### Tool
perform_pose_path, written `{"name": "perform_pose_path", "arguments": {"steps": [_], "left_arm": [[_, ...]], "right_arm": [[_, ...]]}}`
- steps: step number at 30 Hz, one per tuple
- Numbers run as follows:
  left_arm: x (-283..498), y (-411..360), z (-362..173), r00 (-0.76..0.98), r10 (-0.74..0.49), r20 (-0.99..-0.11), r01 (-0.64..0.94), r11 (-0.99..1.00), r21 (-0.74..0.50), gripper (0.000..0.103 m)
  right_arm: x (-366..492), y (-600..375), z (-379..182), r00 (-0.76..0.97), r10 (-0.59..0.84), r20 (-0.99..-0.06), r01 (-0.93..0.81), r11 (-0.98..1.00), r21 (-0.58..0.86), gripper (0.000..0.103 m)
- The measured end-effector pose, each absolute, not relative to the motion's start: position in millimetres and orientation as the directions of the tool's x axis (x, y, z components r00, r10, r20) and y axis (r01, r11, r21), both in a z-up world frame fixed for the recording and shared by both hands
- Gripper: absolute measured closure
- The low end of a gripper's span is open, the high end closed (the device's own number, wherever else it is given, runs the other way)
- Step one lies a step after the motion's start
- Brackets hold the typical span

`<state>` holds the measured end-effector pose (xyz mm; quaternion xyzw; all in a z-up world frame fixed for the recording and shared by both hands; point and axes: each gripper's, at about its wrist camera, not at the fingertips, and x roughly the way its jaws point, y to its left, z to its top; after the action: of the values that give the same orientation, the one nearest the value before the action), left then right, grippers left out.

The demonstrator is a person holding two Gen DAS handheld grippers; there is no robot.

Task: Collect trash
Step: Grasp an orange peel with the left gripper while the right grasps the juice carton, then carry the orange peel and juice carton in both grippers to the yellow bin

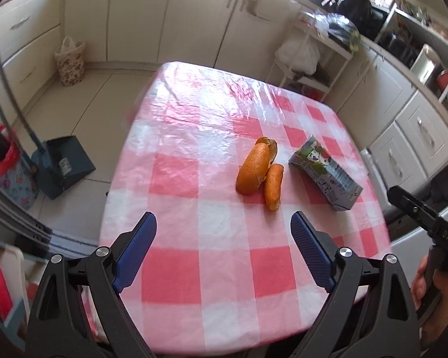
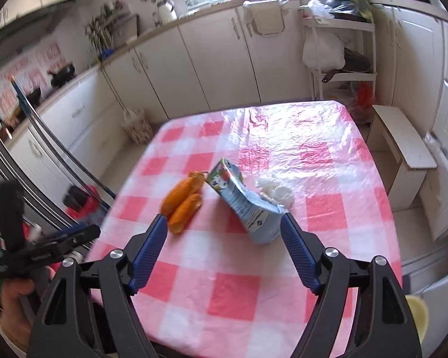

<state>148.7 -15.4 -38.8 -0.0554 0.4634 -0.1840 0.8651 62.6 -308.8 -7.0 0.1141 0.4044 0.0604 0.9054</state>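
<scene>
Orange peel (image 1: pixel 255 168), a flattened drink carton (image 1: pixel 325 173) and crumpled tissue (image 2: pixel 274 191) lie mid-frame on the checked bench (image 1: pixel 194 268), clear of its edges. Left claw (image 1: pixel 224 229) and right claw (image 2: pixel 224 232) hover apart, empty, above the near side.

On the table with the pink-and-white checked plastic cloth (image 1: pixel 194 271): two curved orange peel pieces (image 1: pixel 253 169), touching each other; one flattened light-blue printed drink carton (image 2: pixel 248 205); one crumpled white tissue (image 2: pixel 274 192). On the floor: one dark teal plastic dustpan (image 1: pixel 64 165).
</scene>
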Motion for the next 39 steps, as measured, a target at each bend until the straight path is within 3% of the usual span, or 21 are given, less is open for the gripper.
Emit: {"name": "perform_pose_path", "arguments": {"steps": [9,13,15,17,18,19,22,30,39], "left_arm": [[201.7,-65.2,-59.3,0.491,-0.355,-0.796,0.319,0.923,-0.215,0.019],[224.0,-80.8,-70.2,0.479,-0.35,-0.805,0.321,0.923,-0.21,0.026],[231.1,-86.0,-75.8,0.468,-0.353,-0.81,0.322,0.922,-0.216,0.029],[235.1,-92.5,-83.5,0.453,-0.351,-0.82,0.329,0.92,-0.212,0.035],[236.8,-95.1,-87.1,0.445,-0.351,-0.824,0.333,0.919,-0.211,0.043],[237.9,-97.7,-91.8,0.428,-0.357,-0.83,0.336,0.916,-0.221,0.06],[235.5,-95.8,-94.8,0.418,-0.38,-0.825,0.329,0.91,-0.252,0.085],[209.2,-54.1,-55.4,0.528,-0.42,-0.739,0.26,0.907,-0.331,0.087],[160.2,-33.4,-8.3,0.611,-0.452,-0.65,0.264,0.89,-0.371,0.087]], "right_arm": [[104.7,-274.8,-49.7,0.609,0.067,-0.791,-0.117,0.993,-0.006,0.031],[112.0,-277.0,-58.0,0.595,0.04,-0.803,-0.122,0.992,-0.041,0.05],[115.8,-278.8,-59.2,0.593,0.047,-0.804,-0.122,0.992,-0.032,0.054],[117.4,-280.0,-58.6,0.596,0.051,-0.801,-0.124,0.992,-0.029,0.069],[115.9,-280.5,-56.6,0.602,0.054,-0.797,-0.124,0.992,-0.026,0.072],[117.7,-281.5,-57.7,0.602,0.065,-0.796,-0.128,0.992,-0.016,0.074],[117.3,-285.8,-54.9,0.603,0.122,-0.789,-0.135,0.99,0.05,0.074],[99.2,-312.9,-27.1,0.675,0.346,-0.652,-0.136,0.926,0.352,0.074],[76.6,-318.2,-2.5,0.739,0.469,-0.483,-0.194,0.835,0.515,0.074]]}}
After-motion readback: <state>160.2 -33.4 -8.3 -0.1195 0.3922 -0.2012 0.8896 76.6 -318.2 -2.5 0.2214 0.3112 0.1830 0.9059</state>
